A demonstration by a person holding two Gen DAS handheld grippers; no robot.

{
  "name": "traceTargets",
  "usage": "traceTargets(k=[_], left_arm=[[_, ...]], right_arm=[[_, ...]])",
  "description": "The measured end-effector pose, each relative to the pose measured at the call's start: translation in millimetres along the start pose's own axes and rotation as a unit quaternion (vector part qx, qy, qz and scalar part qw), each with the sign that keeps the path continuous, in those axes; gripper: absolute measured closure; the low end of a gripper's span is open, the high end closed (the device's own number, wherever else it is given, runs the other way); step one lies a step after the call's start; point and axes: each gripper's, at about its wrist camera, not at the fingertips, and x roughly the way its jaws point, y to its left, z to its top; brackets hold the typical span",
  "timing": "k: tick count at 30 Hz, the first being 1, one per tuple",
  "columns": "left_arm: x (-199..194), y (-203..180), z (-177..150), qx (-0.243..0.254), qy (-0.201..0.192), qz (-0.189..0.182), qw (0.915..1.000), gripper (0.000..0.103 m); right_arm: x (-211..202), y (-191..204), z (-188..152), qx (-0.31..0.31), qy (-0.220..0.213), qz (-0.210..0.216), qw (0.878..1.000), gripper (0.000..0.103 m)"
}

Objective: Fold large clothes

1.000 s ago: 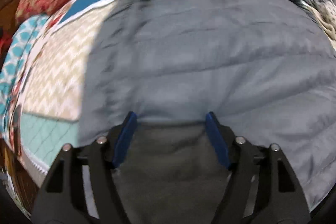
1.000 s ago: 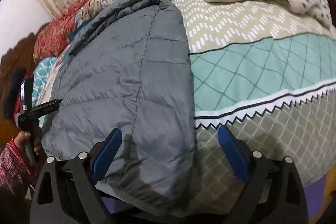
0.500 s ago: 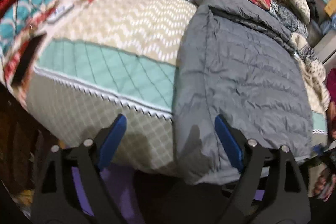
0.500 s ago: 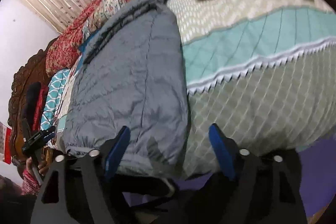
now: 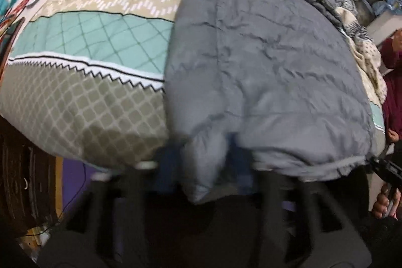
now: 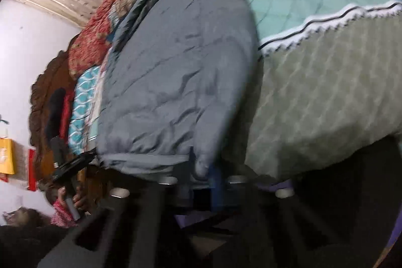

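Jacket [image 5: 263,62] lies lengthwise up the bed [image 5: 75,102], left gripper [image 5: 206,162] closing and right gripper [image 6: 201,167] clamped on its hem.

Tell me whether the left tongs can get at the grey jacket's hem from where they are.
Probably yes: the left tongs are already at the near corner of the grey jacket hem, jaws closing with a fold of it between them. Nothing lies in the way, though blur hides the pads.

Both wrist views close at bed edge, angled down; share grey jacket [image 5: 263,62] hem, quilt [image 6: 326,92].
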Motion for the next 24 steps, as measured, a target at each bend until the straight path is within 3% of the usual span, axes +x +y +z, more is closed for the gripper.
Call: traceTargets(k=[3, 6, 8, 11, 13, 16, 18, 20, 21, 23, 24], left_arm=[[-25.1, -0.9, 5.0, -0.008, -0.019, -0.032, 0.9993, 0.094], [-43.1, 14.7, 18.4, -0.073, -0.025, -0.109, 0.9911, 0.095], [-49.4, 25.5, 32.2, -0.118, -0.030, -0.156, 0.9802, 0.095], [-51.8, 41.3, 68.6, -0.188, -0.039, -0.224, 0.9554, 0.096], [-48.0, 40.7, 93.4, -0.209, -0.043, -0.233, 0.9488, 0.095], [-38.9, 29.2, 149.9, -0.207, -0.063, -0.212, 0.9529, 0.095], [-23.2, 19.6, 191.4, -0.210, -0.071, -0.171, 0.9601, 0.085], [4.3, 5.7, 233.3, -0.196, -0.071, -0.102, 0.9727, 0.052], [15.8, 3.1, 247.0, -0.189, -0.071, -0.062, 0.9775, 0.044], [45.9, -1.0, 274.2, -0.165, -0.070, 0.058, 0.9821, 0.039], [57.9, 1.1, 280.4, -0.162, -0.060, 0.080, 0.9817, 0.039]], right_arm=[[-21.1, 19.6, 2.8, -0.039, -0.021, 0.008, 0.999, 0.103], [-44.1, 28.6, 16.4, -0.047, -0.046, 0.026, 0.997, 0.103], [-53.6, 29.7, 29.1, -0.039, -0.059, 0.041, 0.997, 0.103], [-58.7, 38.4, 61.7, -0.037, -0.075, 0.061, 0.995, 0.103], [-57.1, 49.2, 95.2, -0.046, -0.085, 0.063, 0.993, 0.103], [-38.8, 67.6, 161.6, -0.059, -0.096, 0.056, 0.992, 0.103], [-15.5, 69.2, 209.1, -0.051, -0.096, 0.035, 0.993, 0.103], [14.1, 57.1, 255.8, -0.013, -0.109, 0.017, 0.994, 0.103], [25.1, 49.3, 268.9, 0.002, -0.111, 0.012, 0.994, 0.097], [48.3, 20.9, 296.1, 0.063, -0.106, -0.008, 0.992, 0.093], [56.8, -0.3, 302.1, 0.119, -0.108, 0.005, 0.987, 0.090]])
